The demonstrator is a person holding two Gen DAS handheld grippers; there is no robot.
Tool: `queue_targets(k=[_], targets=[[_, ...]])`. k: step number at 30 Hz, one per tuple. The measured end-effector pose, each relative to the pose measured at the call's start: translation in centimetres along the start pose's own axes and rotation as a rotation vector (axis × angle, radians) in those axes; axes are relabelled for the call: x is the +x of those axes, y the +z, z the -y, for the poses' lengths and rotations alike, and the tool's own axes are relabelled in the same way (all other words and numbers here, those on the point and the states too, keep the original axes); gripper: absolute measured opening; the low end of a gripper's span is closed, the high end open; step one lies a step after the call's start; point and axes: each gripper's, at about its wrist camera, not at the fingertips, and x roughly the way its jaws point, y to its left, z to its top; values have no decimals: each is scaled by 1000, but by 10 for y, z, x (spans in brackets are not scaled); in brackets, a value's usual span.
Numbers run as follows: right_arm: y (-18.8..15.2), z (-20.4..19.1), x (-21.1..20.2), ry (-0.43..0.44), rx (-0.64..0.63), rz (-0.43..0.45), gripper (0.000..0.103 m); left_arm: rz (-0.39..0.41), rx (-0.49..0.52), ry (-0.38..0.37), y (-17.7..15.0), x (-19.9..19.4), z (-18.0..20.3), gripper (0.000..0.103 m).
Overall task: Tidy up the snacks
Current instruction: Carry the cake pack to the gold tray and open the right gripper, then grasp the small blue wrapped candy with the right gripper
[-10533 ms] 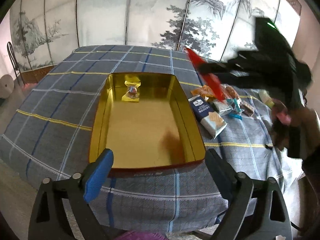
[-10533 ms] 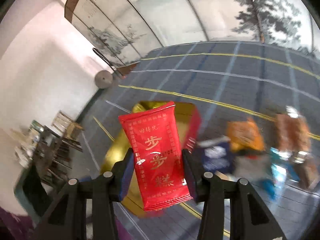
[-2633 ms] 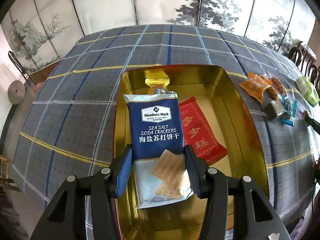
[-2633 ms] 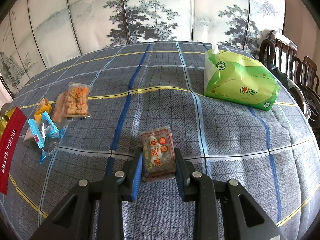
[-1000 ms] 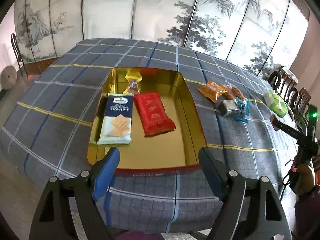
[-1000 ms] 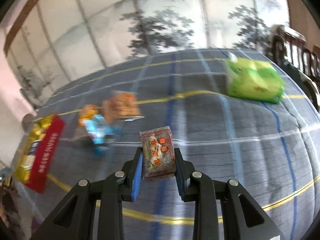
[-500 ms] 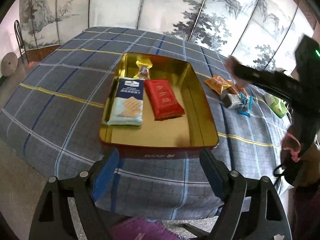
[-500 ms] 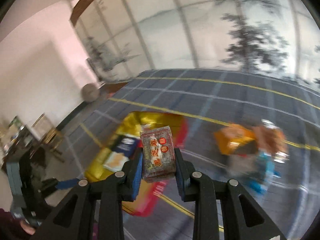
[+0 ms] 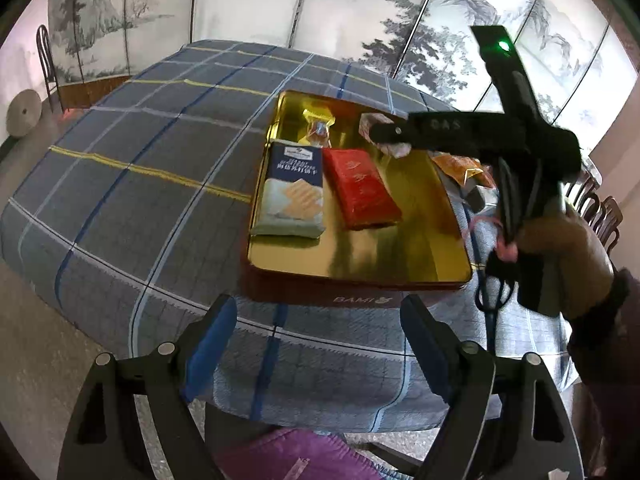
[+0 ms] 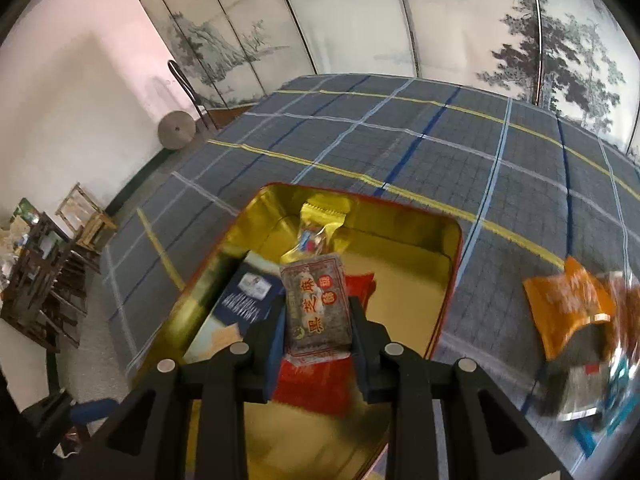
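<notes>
A gold tin (image 9: 400, 264) (image 10: 420, 240) stands on the checked tablecloth. Inside it lie a blue cracker pack (image 9: 294, 192) (image 10: 248, 292), a red snack pack (image 9: 360, 188) (image 10: 316, 384) and a gold-wrapped candy (image 9: 318, 126) (image 10: 316, 228). My right gripper (image 10: 317, 316) is shut on a small dark cake packet (image 10: 316, 308) and hangs over the tin; from the left wrist it shows as a black arm (image 9: 460, 136) held by a hand, with the packet (image 9: 384, 136) at its tip. My left gripper (image 9: 316, 328) stands open and empty at the table's near edge.
To the right of the tin lie an orange packet (image 10: 568, 304) (image 9: 460, 166) and more loose snacks (image 10: 592, 392). A painted folding screen (image 10: 400, 20) stands behind the table. Chairs (image 9: 600, 208) sit at the right, wooden furniture (image 10: 48, 264) on the floor at the left.
My right gripper has swung the dark cake packet leftward from the bare cloth to above the tin. The left gripper has backed off a little toward the table's near edge.
</notes>
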Motion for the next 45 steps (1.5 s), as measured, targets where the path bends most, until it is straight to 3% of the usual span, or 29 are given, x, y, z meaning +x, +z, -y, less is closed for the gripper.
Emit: queue_targets(k=[8, 10, 11, 12, 16, 19, 23, 25, 35, 41, 43, 45], targets=[[24, -3, 28, -92, -43, -11, 30, -5, -11, -1, 1, 2, -6, 80], [26, -2, 24, -87, -29, 18, 38, -12, -10, 1, 1, 4, -5, 80], [24, 0, 16, -78, -16, 48, 50, -13, -9, 0, 1, 4, -5, 80], [22, 2, 8, -76, -5, 75, 55, -14, -9, 0, 1, 5, -4, 80], [-1, 21, -43, -78, 46, 203, 55, -14, -3, -7, 2, 5, 0, 80], [-41, 49, -89, -175, 67, 284, 55, -18, 15, -15, 1, 6, 6, 80], [-96, 103, -125, -341, 92, 259, 55, -43, 41, -27, 1, 14, 18, 80], [-107, 122, -129, -384, 94, 226, 55, -61, 55, -34, -1, 18, 25, 80], [-103, 164, -114, -407, 61, 169, 55, -59, 119, 6, 0, 17, 44, 81], [-94, 169, -100, -378, 28, 145, 50, -95, 138, 18, 3, 28, 55, 81], [-90, 172, -94, -357, 20, 127, 30, -101, 151, 23, 4, 29, 61, 81], [-88, 171, -93, -354, 6, 111, 25, -99, 168, 27, 7, 30, 68, 82]])
